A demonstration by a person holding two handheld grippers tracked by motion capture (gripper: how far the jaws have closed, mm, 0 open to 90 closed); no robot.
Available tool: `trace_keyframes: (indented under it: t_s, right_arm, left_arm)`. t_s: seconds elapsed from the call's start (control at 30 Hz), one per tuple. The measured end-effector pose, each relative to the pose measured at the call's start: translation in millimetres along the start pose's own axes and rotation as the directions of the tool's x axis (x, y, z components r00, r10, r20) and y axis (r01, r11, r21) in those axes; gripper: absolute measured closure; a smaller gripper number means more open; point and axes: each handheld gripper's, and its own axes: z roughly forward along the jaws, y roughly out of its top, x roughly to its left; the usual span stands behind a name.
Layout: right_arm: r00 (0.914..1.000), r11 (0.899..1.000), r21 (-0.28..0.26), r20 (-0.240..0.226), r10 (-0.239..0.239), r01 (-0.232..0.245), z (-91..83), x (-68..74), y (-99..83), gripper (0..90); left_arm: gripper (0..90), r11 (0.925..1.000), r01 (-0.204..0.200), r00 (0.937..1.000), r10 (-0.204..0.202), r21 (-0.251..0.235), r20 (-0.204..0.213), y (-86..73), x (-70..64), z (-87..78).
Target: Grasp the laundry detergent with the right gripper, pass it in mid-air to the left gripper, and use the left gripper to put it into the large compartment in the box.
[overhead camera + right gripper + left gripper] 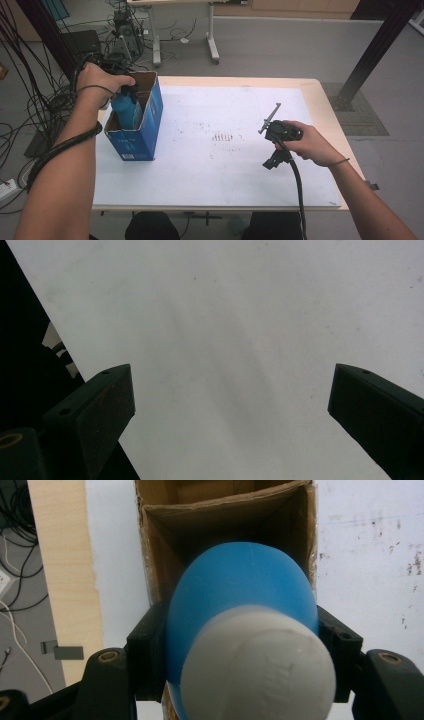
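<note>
A white-topped wooden table spans the frame. At its left stands an open blue cardboard box. Inside it, a smooth blue plastic bottle with a grey cap is pinched by the left gripper; it looks rigid, light, perhaps slippery, best held below the cap. At right, the right gripper hovers with jaws spread.

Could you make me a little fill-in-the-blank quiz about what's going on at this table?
1. The left gripper is clamped on a blue bottle with a ____ cap.
2. The bottle sits partly inside an open blue cardboard ____.
3. The right gripper has its jaws ____, with nothing between them.
4. The right gripper hangs over the ____ table top.

Missing words: white; box; open; white
</note>
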Motion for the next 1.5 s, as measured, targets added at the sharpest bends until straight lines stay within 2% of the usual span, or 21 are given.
trace_keyframes:
  t_s: [0.23, 0.9, 1.5]
  right_arm:
    - [1.0000, 1.000, 0.001, -0.003, -0.008, 0.008, 1.5, 1.3, 1.5, 4.1]
    - [1.0000, 1.000, 0.010, -0.002, -0.004, 0.004, 3.0, 3.0, 1.1, 4.2]
    - [1.0000, 1.000, 0.005, 0.004, -0.002, 0.002, 1.3, 4.4, -1.1, 4.3]
  left_arm:
    - [37.3, 1.0000, 0.001, 0.9999, -0.001, 0.003, -0.010, -2.2, -4.3, 15.9]
    - [37.3, 0.9995, 0.025, 0.9997, -0.025, 0.021, -0.008, -7.3, -2.7, 47.9]
    - [37.2, 0.9995, 0.031, 0.9994, -0.031, 0.006, -0.013, -8.9, -3.9, 49.9]
